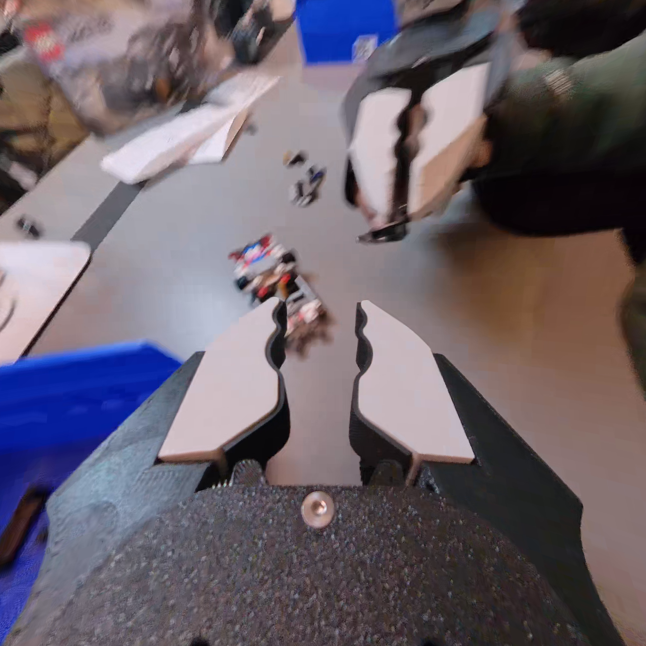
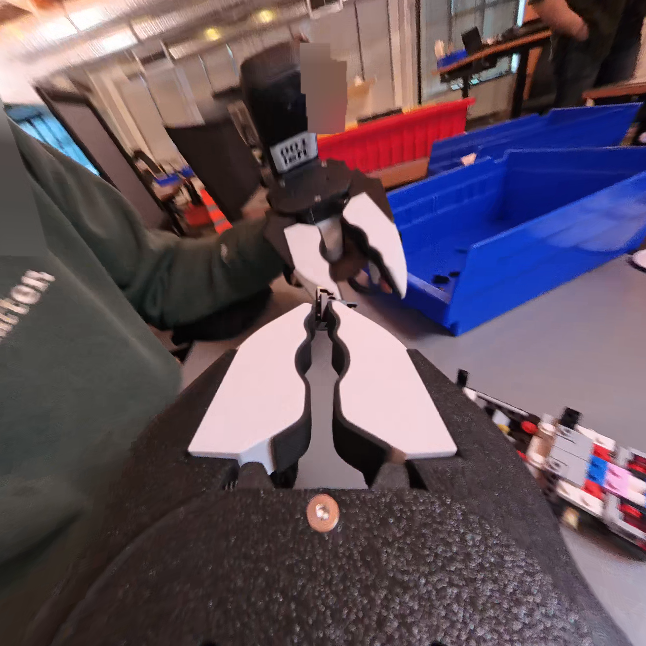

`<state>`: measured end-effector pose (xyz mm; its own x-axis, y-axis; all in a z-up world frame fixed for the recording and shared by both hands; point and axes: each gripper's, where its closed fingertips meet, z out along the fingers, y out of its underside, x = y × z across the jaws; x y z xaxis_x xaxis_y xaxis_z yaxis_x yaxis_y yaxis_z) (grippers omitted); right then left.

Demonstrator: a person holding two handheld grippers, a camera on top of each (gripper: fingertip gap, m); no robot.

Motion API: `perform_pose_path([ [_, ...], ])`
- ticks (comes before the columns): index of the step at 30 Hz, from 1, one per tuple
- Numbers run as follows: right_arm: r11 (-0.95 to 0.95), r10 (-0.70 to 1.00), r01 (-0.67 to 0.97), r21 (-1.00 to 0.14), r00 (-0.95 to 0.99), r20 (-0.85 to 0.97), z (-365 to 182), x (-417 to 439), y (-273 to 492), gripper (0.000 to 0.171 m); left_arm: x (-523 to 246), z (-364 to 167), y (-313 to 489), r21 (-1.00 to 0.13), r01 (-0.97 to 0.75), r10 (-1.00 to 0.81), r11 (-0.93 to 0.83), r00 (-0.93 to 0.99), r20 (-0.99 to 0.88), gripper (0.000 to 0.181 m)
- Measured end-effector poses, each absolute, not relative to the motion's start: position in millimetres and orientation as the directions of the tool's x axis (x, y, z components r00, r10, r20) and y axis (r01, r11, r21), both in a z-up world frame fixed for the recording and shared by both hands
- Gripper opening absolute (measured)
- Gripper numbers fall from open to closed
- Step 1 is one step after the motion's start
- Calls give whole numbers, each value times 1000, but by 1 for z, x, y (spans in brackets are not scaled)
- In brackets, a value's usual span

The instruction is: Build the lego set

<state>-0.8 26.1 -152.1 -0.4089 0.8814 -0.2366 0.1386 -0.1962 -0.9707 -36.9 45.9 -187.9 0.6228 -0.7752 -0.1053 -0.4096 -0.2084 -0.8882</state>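
1. One grey table (image 1: 181,265) is carrying everything in sight
2. Blue bins are showing in both views: one bin corner (image 1: 70,402) is lying at the left of the left wrist view and another (image 1: 342,28) at the far end of the table; in the right wrist view at least two open blue bins (image 2: 524,237) are sitting side by side, with one red bin (image 2: 395,136) behind them
3. Two grippers are showing. The left gripper (image 1: 318,307) is hovering over the table with its jaws standing apart and nothing between them
4. The right gripper (image 2: 323,307) is sitting with its jaws drawn nearly together, pinching one small black brick piece (image 2: 323,304) at the tips
5. One brick-built model car (image 1: 276,283), white, red, blue and black, is lying on the table just ahead of the left gripper's tips, beside its left finger; in the right wrist view it is lying well to the right of the right gripper
6. One loose cluster of small brick parts (image 1: 304,181) is lying farther up the table; blur is making them impossible to count
7. One white booklet (image 1: 174,140) is lying at the far left
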Motion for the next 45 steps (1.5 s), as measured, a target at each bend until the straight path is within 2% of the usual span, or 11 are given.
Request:
perform_pose_path([
  [4, -325, 795, 99, -940, -511, -328, -134, 8, 20, 6, 0, -164, 35, -949, -301, -830, -90, 550, -96, 29],
  [9, -370, 754, 93, -924, -551, -358, -128, 12, 18, 5, 13, -147, 29, -971, -240, -838, -9, 531, -124, 18],
  [13, -387, 764, 72, -919, -533, -363, -125, 11, 23, 5, 8, -140, 31, -968, -250, -812, 14, 562, -156, 21],
  [18, -343, 826, 46, -938, -461, -324, -129, 6, 32, 5, 3, -141, 32, -976, -200, -822, -87, 568, -43, 15],
  [25, -236, 905, -25, -971, -371, -210, -126, 4, 39, 5, 8, -134, 38, -967, 11, -815, -254, 536, 220, 12],
  [28, -156, 932, -32, -987, -335, -136, -127, 4, 38, 5, 6, -135, 41, -959, 41, -804, -282, 535, 260, 8],
  [35, -176, 918, 44, -983, -354, -180, -133, 6, 38, 5, 9, -144, 41, -969, -92, -804, -229, 579, 135, 8],
  [38, -236, 907, 53, -970, -348, -240, -135, 4, 43, 5, 6, -153, 43, -952, -259, -781, -162, 623, -36, 7],
  [41, -359, 872, -33, -933, -369, -323, -114, 12, 56, 5, 10, -182, 40, -886, -440, -793, -143, 587, -163, 4],
  [45, -327, 904, -37, -944, -304, -301, -116, 17, 69, 5, -5, -179, 48, -895, -414, -768, -168, 624, -145, 4],
])
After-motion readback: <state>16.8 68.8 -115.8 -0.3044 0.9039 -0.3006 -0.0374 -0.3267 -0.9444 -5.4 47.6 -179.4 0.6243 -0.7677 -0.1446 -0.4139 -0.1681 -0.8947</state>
